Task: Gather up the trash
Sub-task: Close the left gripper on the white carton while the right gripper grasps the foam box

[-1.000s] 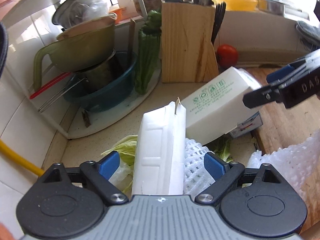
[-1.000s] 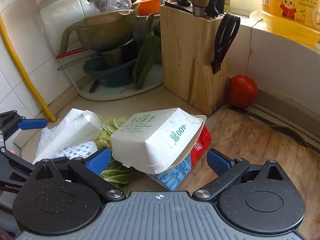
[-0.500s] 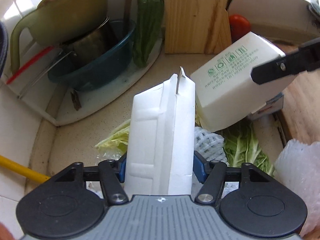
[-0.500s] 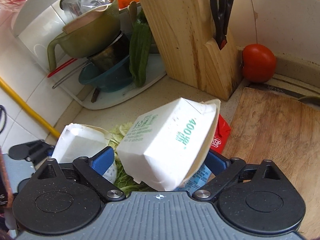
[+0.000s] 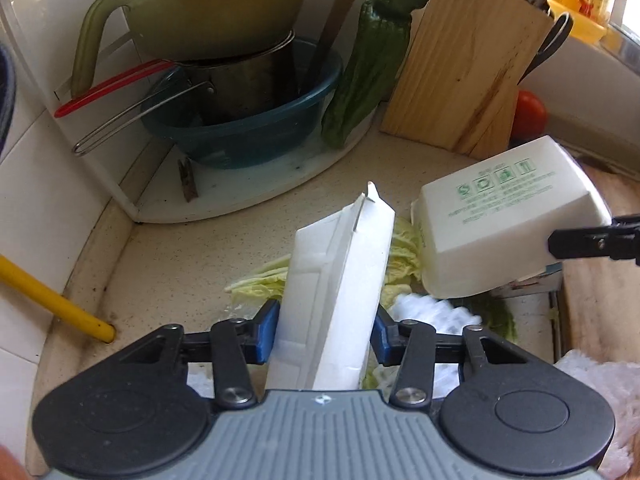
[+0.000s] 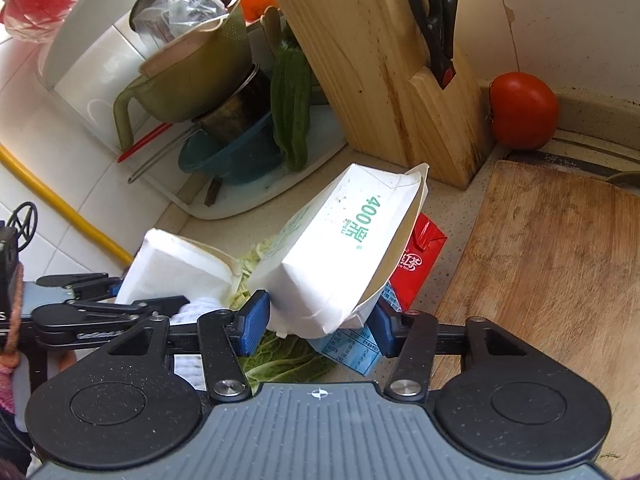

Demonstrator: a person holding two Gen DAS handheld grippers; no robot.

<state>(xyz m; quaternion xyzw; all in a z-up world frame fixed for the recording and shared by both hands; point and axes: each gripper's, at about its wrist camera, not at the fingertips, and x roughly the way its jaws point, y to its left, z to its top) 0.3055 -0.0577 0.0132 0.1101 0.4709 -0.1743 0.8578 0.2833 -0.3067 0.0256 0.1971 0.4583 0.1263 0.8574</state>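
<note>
A white foam box (image 5: 336,280) stands on end between the blue pads of my left gripper (image 5: 324,336). The jaws are closing and the pads press on both its sides. My right gripper (image 6: 318,322) is closing on a white paper lunch box (image 6: 340,248) with green print, pads touching its lower end, the box tilted up. In the left wrist view that paper box (image 5: 500,220) hangs at the right with a right finger (image 5: 592,242) on it. Under the boxes lie cabbage leaves (image 5: 400,248), a white foam net (image 5: 432,312) and a red and blue drink carton (image 6: 420,264).
A wooden knife block (image 6: 380,72) and a tomato (image 6: 524,116) stand behind, with a wooden cutting board (image 6: 552,280) at the right. At the back left, a teal bowl (image 5: 240,136) holds a pot and a green colander, beside a green pepper (image 5: 372,68). A yellow hose (image 5: 52,300) runs along the tiled wall.
Both grippers' jaws have closed in from wide open onto their boxes. The paper box has tipped up on its end, and both cameras have rolled and come closer to the counter.
</note>
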